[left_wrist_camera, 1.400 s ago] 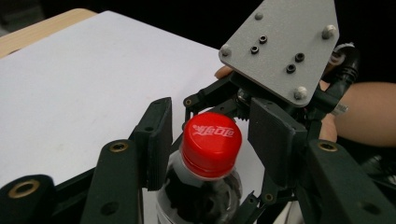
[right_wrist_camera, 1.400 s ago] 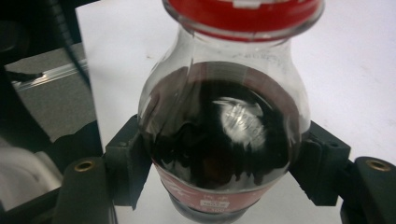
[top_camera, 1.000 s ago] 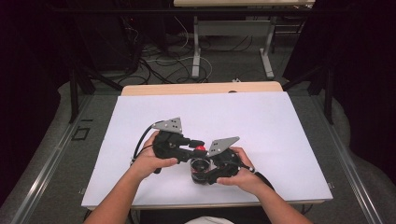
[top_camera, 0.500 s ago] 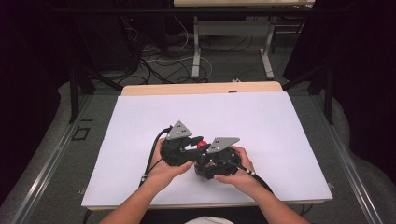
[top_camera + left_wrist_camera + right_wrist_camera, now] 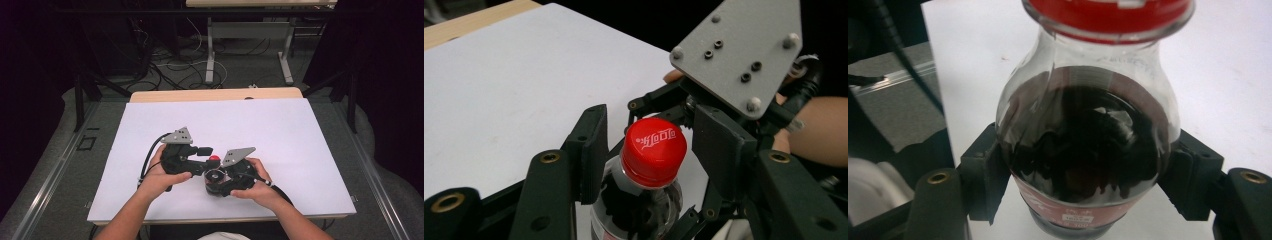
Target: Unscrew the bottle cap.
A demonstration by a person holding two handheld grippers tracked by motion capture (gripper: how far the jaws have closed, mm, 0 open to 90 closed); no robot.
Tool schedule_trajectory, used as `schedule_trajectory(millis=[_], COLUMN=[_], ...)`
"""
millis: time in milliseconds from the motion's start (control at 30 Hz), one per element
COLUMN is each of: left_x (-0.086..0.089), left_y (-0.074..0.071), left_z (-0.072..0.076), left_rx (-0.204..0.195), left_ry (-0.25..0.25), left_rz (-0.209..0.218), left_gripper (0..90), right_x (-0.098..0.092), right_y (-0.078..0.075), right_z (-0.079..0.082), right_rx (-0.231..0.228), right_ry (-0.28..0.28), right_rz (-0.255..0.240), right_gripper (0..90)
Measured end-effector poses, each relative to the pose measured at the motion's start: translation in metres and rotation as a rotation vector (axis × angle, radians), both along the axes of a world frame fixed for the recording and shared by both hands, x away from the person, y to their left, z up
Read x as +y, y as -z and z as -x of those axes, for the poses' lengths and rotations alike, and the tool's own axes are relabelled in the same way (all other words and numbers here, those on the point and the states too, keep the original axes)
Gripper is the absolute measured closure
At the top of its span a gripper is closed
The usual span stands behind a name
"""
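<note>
A small cola bottle (image 5: 215, 176) with a red cap (image 5: 214, 160) stands on the white table (image 5: 280, 135) near its front edge. My right gripper (image 5: 218, 181) is shut on the bottle's body; in the right gripper view its pads (image 5: 985, 175) press both sides of the dark bottle (image 5: 1088, 140). My left gripper (image 5: 209, 154) reaches in from the left at cap height. Its jaws have just been opening. In the left gripper view the cap (image 5: 654, 150) sits between them with a gap on each side.
A bare wooden strip (image 5: 215, 95) runs along the table's far edge. Beyond it are table legs and loose cables (image 5: 165, 65) on the floor. The right gripper's grey plate (image 5: 736, 50) and the hand holding it stand close behind the cap.
My left gripper slid right onto the cap, then drew back a little to the left, and its jaws came off the cap. The right gripper and bottle stayed put.
</note>
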State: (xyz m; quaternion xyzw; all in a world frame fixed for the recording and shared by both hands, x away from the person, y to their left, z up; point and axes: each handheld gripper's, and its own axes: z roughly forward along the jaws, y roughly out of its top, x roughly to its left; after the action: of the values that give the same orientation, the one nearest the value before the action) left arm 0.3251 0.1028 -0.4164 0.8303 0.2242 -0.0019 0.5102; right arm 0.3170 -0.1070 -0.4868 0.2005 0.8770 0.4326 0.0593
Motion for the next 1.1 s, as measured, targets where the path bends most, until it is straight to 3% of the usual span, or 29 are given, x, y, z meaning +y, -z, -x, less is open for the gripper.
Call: schedule_trajectory(millis=[67,233,600,700,733,767,833,967,1033,1100], left_x=[0.002,0.003,-0.009,-0.013,-0.016,-0.016,-0.019,-0.026,-0.028,-0.026], left_y=[0.001,0.005,0.008,0.007,0.007,0.007,0.006,0.003,0.003,0.002], left_z=[-0.002,-0.005,-0.002,0.001,0.005,0.005,0.01,0.017,0.019,0.017], left_rx=[-0.01,-0.006,-0.022,-0.041,-0.043,-0.043,-0.06,-0.051,-0.062,-0.062], left_ry=[0.031,0.061,0.038,-0.005,-0.057,-0.057,-0.121,-0.234,-0.25,-0.222], left_rz=[-0.015,0.005,0.015,0.01,0.001,0.001,-0.017,-0.032,-0.03,-0.027], left_gripper=[51.2,54.9,60.4,61.2,61.3,61.4,61.5,61.5,61.3,58.7], right_x=[0.001,0.002,0.002,0.001,0.001,0.001,0.001,0.001,0.001,0.0], right_y=[0.0,0.001,0.0,0.001,0.001,0.001,0.001,0.001,0.0,-0.001], right_z=[0.001,0.001,0.002,0.001,0.001,0.001,0.001,0.001,0.0,0.0], right_rx=[0.0,0.002,0.0,-0.003,-0.012,-0.013,-0.014,-0.033,-0.03,-0.039], right_ry=[-0.007,-0.014,-0.014,0.01,0.019,0.028,0.035,0.067,0.064,0.063], right_rz=[-0.01,-0.001,0.003,-0.007,-0.006,-0.004,-0.003,0.008,0.003,0.006], right_gripper=[29.8,29.9,29.9,29.9,29.9,30.0,30.0,30.0,29.9,29.9])
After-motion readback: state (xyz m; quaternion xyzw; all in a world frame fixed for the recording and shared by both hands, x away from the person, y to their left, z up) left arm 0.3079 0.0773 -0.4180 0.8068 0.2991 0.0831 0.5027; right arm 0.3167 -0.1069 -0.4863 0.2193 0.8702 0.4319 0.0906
